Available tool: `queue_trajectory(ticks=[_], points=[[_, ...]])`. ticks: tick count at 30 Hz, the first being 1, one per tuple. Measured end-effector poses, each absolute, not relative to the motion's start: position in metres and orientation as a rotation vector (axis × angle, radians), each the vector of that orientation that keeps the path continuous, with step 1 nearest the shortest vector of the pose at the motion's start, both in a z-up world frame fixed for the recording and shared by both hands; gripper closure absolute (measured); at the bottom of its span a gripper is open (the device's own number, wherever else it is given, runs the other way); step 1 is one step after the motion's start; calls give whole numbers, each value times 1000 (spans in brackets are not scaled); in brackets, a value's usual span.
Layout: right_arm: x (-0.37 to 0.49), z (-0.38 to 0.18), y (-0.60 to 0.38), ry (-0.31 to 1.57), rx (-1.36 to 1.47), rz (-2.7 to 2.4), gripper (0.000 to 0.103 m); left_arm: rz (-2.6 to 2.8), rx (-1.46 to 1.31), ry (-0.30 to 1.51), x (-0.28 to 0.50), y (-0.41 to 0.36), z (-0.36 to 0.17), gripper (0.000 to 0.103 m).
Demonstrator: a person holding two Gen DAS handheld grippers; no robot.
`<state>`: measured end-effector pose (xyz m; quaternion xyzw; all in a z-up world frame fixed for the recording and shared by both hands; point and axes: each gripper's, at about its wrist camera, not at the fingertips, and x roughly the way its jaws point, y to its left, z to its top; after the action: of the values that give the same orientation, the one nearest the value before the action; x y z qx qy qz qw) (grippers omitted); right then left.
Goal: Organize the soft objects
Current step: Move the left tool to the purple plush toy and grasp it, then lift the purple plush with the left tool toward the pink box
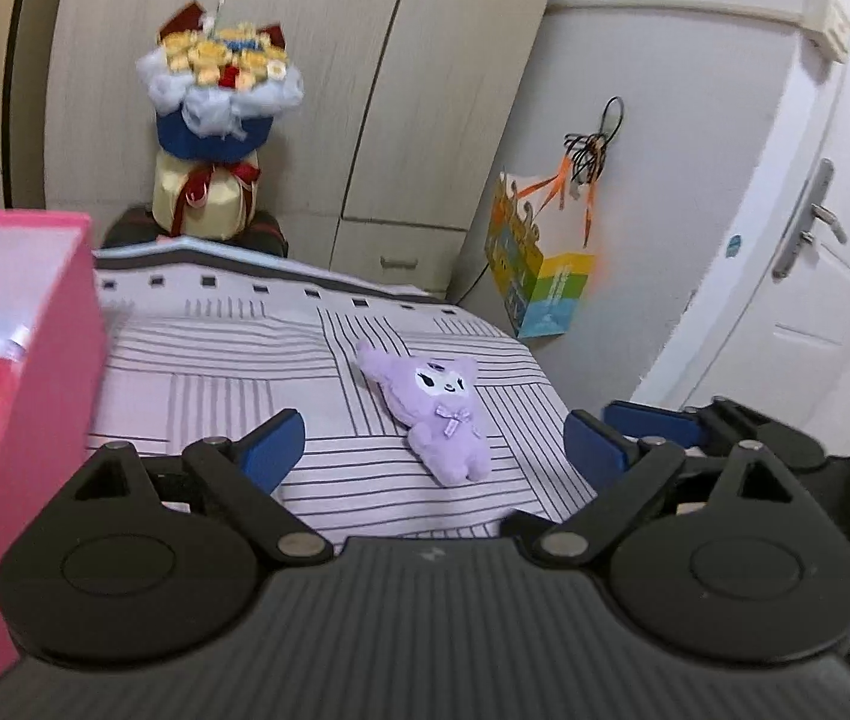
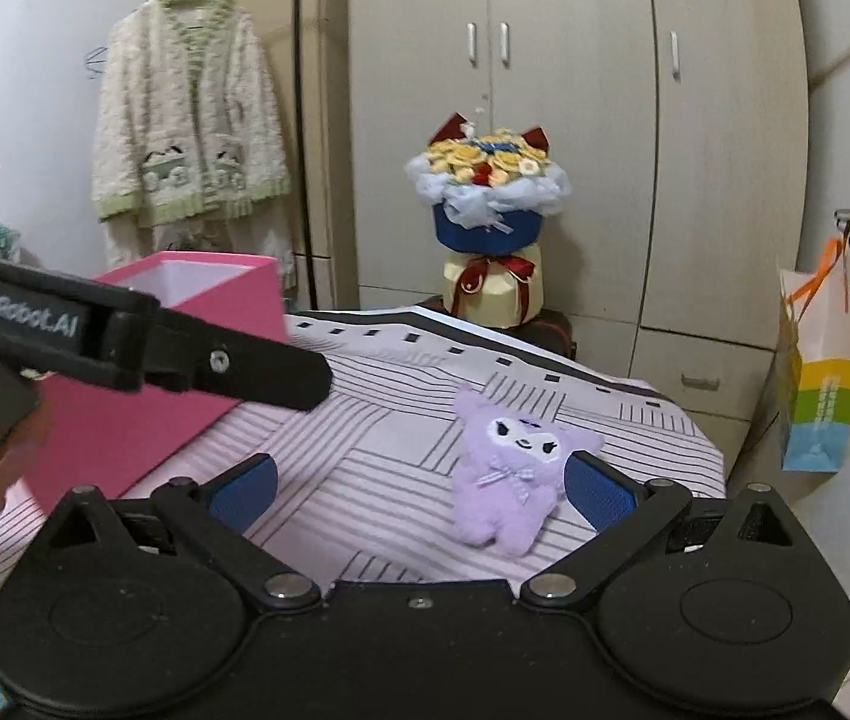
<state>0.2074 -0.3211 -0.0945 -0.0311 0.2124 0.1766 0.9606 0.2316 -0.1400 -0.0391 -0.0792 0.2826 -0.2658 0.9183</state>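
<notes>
A small purple plush toy (image 1: 434,414) lies on the striped bed sheet (image 1: 215,360); it also shows in the right wrist view (image 2: 512,474). My left gripper (image 1: 434,450) is open and empty, hovering just short of the plush. My right gripper (image 2: 419,489) is open and empty, with its right fingertip close beside the plush. A pink open box (image 1: 23,348) stands on the bed at the left, with a pink soft item inside; it shows in the right wrist view (image 2: 185,372) behind the left gripper's body (image 2: 125,336).
A flower bouquet (image 2: 488,222) stands on a dark case past the bed's far edge, before a wardrobe (image 2: 575,120). A paper bag (image 1: 536,264) hangs on the right wall near a white door (image 1: 815,240). A fluffy cardigan (image 2: 185,114) hangs at left.
</notes>
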Motion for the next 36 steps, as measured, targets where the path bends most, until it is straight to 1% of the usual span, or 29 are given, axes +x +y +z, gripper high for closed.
queue_trajectory(ticks=[10,12,14,17,18,19,21,22,23,24,25,26,27,30,36], points=[[298,-141,-339,588,57,318,1,-484,-196,701,300,-183,-74,11],[306,-152,-344,626,110,345,7,-484,-207,725,309,-189,-80,14],[310,-161,-349,659,171,367,7,-482,-217,742,316,-195,-86,18],[309,-162,-344,638,158,376,8,-486,-233,776,326,-205,-95,21],[309,-162,-343,638,154,378,10,-476,-242,798,331,-207,-99,22],[310,-163,-340,640,142,370,11,-457,-257,814,334,-209,-101,27],[311,-165,-338,642,122,357,13,-432,-286,833,335,-210,-106,31],[311,-164,-339,637,118,352,13,-429,-277,835,334,-211,-107,40],[309,-165,-339,633,113,345,17,-424,-260,834,334,-212,-107,45],[308,-165,-338,629,105,339,24,-419,-248,832,333,-213,-108,47],[306,-165,-336,624,92,332,29,-425,-242,831,332,-213,-109,53],[305,-165,-335,621,79,326,39,-433,-237,838,333,-214,-110,58],[304,-165,-335,616,65,332,43,-439,-237,851,334,-214,-112,60],[300,-165,-333,606,45,327,48,-433,-232,843,332,-215,-113,63],[288,-157,-333,606,64,319,51,-458,-218,826,317,-214,-107,64]])
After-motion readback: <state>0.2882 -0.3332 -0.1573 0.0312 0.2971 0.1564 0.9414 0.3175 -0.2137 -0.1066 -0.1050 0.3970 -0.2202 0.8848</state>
